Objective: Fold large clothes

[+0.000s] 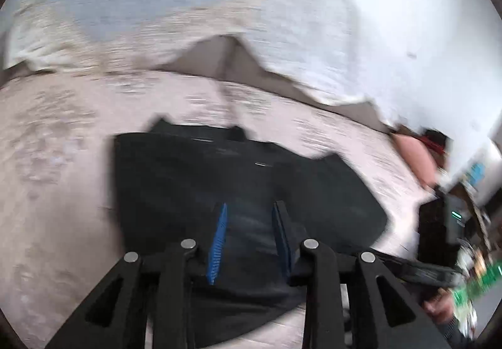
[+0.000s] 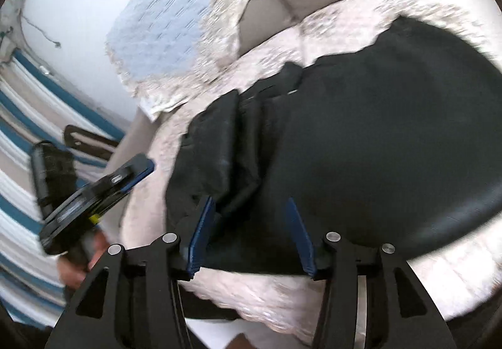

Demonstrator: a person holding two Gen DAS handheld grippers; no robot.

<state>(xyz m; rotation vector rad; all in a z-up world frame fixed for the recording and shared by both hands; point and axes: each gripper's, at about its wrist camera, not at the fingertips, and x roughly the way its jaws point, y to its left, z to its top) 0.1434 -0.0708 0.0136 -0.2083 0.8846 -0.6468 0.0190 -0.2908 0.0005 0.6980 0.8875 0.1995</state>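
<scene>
A black garment (image 1: 219, 179) lies folded on a pale pink fuzzy cover (image 1: 56, 192). My left gripper (image 1: 251, 204) hovers over its near part. Its blue pads (image 1: 218, 239) stand a little apart, and no cloth is pinched between them. In the right wrist view the same garment (image 2: 376, 135) shows stacked folds along its left edge. My right gripper (image 2: 249, 200) is open above its near edge, with one pad (image 2: 202, 226) beside a fold. The left gripper (image 2: 138, 168) also appears at the left of that view, held by a hand (image 2: 75, 270). Both views are motion-blurred.
A cream and light blue lace throw (image 1: 125, 10) hangs over the beige backrest (image 1: 219, 57) behind the cover. A pink cushion (image 1: 414, 157) and dark clutter (image 1: 445, 223) sit at the right. Blue and white striped cloth (image 2: 25, 160) lies at the left.
</scene>
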